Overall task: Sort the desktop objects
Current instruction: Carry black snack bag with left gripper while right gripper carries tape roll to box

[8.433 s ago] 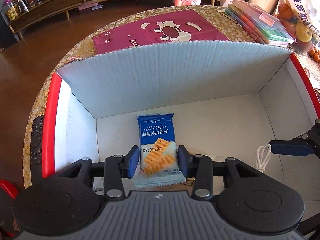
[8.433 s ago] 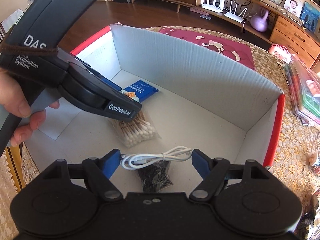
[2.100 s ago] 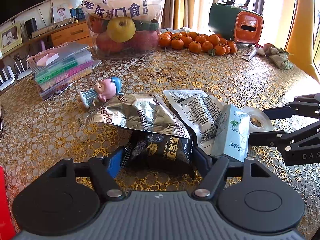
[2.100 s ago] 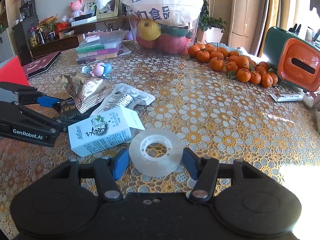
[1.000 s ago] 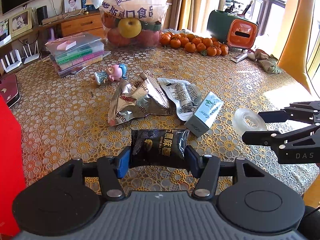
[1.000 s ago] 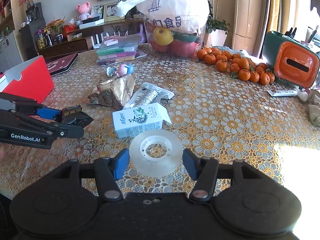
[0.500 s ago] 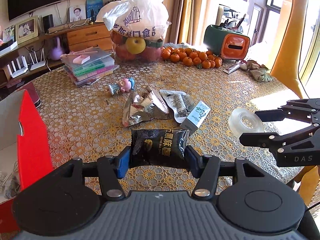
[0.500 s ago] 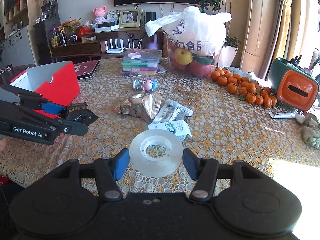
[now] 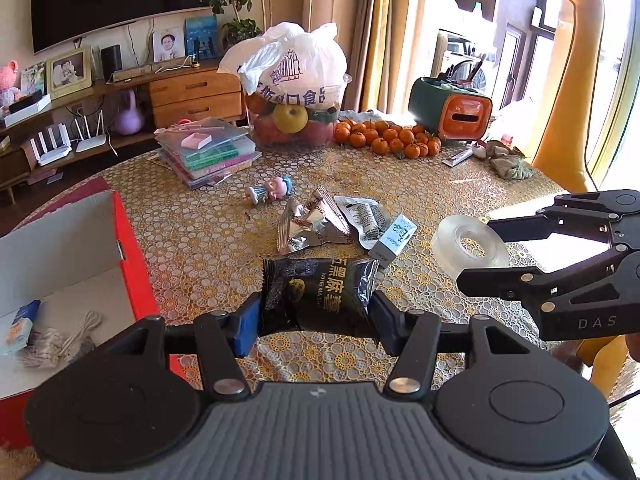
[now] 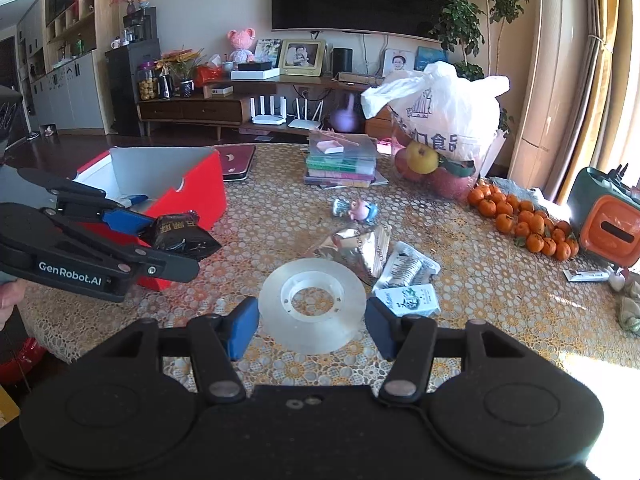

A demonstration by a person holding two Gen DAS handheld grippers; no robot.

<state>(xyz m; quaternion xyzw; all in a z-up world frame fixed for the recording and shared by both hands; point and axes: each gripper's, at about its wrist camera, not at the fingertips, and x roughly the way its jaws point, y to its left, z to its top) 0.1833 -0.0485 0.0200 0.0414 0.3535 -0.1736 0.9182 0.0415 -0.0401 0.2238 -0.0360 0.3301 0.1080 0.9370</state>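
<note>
Left tool (image 9: 316, 314) is clamped across a black snack packet (image 9: 320, 294); right tool (image 10: 307, 320) is clamped on a clear tape roll (image 10: 312, 304). Both items are held lifted above the surface (image 9: 208, 240), presumably for carrying to the red box (image 9: 136, 264). A biscuit pack (image 9: 20, 326), cotton swabs and a white cable are noted inside.

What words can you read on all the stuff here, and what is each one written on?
"GenRobot.AI": side of the left gripper.
"DAS": side of the right gripper.
"黑麻薹": black snack packet held in the left gripper.
"食品": white plastic bag, other characters creased.
Silver wrapper, white sachet, small carton: print too small to read.
</note>
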